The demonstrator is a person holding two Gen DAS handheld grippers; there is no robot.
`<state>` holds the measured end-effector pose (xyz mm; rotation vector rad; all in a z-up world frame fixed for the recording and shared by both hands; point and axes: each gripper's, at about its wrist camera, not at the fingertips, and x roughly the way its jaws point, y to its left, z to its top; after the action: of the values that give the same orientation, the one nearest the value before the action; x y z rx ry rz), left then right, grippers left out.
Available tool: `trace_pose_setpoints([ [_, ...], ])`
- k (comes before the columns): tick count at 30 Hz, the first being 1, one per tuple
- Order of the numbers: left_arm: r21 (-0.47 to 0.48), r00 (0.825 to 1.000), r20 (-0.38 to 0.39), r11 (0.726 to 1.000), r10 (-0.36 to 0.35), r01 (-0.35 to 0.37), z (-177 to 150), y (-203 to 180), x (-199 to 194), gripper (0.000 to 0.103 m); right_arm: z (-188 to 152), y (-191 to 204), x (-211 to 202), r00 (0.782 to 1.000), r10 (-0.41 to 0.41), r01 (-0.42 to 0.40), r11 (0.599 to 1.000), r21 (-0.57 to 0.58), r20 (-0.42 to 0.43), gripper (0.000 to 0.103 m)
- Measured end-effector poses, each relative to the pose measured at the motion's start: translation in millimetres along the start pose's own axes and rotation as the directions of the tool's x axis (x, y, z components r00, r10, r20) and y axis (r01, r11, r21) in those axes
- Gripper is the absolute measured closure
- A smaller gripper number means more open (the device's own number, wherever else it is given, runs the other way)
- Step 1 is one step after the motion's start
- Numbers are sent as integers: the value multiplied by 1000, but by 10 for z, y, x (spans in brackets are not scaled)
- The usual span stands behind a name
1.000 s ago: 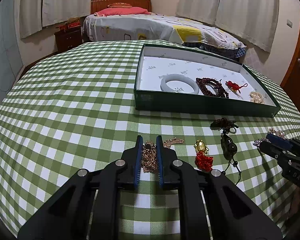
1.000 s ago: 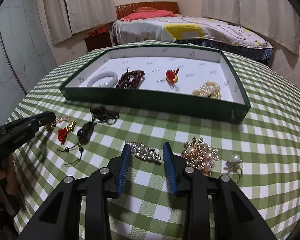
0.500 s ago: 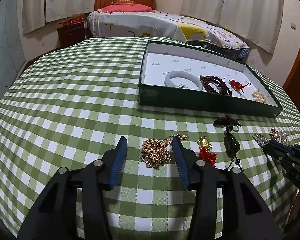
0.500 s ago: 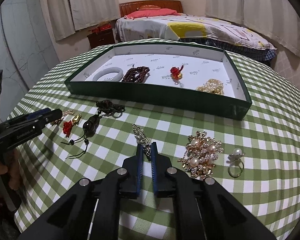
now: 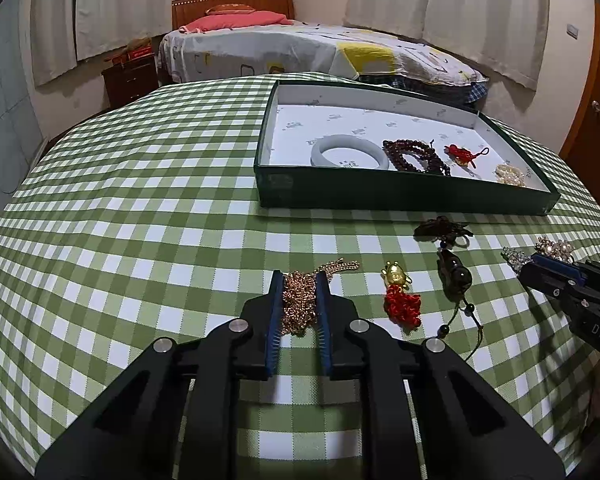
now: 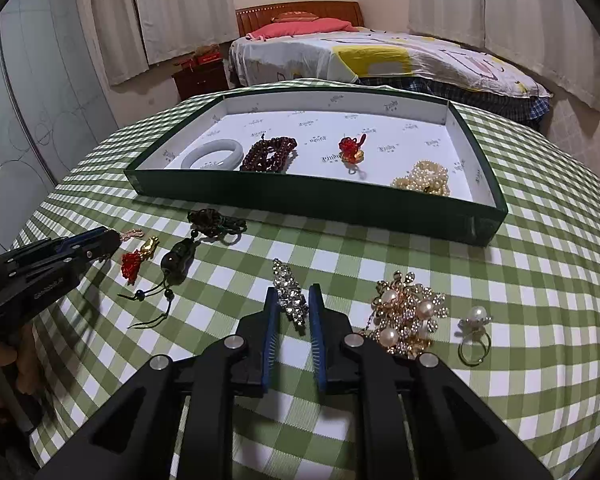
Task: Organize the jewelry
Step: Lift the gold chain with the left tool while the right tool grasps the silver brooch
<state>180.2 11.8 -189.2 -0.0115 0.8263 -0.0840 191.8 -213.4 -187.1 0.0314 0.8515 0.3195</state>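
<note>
A big table with a green and white checked cloth (image 5: 140, 200) fills both views. On its far side sits a dark green tray (image 6: 340, 204) with a white floor. Inside the tray, along the near wall, lie a white bangle (image 6: 213, 154), dark red beads (image 6: 270, 155), a red knot charm (image 6: 350, 148) and a heap of pearls (image 6: 423, 178).

The rest of the jewelry lies on the cloth in front of the tray. There is a dark cord pendant (image 5: 452, 274), a gold and red charm (image 5: 400, 298), a big pearl brooch (image 6: 408, 318) and a small pearl ring (image 6: 475, 334).

The left claw (image 5: 299, 280) has a pile of gold chain (image 5: 300, 304) between its two blue pads. Half a second ago the pads stood wide apart on each side of the chain. Now they have closed in and press on the pile, which rests on the cloth.

The right claw (image 6: 293, 294) has changed the other way. Half a second ago its pads were squeezed tight on the sparkly clip (image 6: 290, 298). Now they stand a little apart, with gaps on both sides, and the clip lies loose on the cloth between them, just left of the brooch.
</note>
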Motion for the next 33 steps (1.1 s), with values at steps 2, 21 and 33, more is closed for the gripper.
trace_pose_setpoints([
  [2, -3, 1000, 2, 1000, -3, 3, -1, -1, -9, 88, -11, -11, -21, 1000, 1, -1, 1000, 9, 7, 87],
  [21, 10, 992, 119, 1000, -28, 27, 209, -78, -420, 90, 115, -36, -389, 993, 0, -5, 999, 41, 120, 87],
  [33, 21, 976, 214, 999, -46, 42, 495, -144, -716, 90, 305, -48, -588, 982, 10, -20, 999, 48, 190, 87],
])
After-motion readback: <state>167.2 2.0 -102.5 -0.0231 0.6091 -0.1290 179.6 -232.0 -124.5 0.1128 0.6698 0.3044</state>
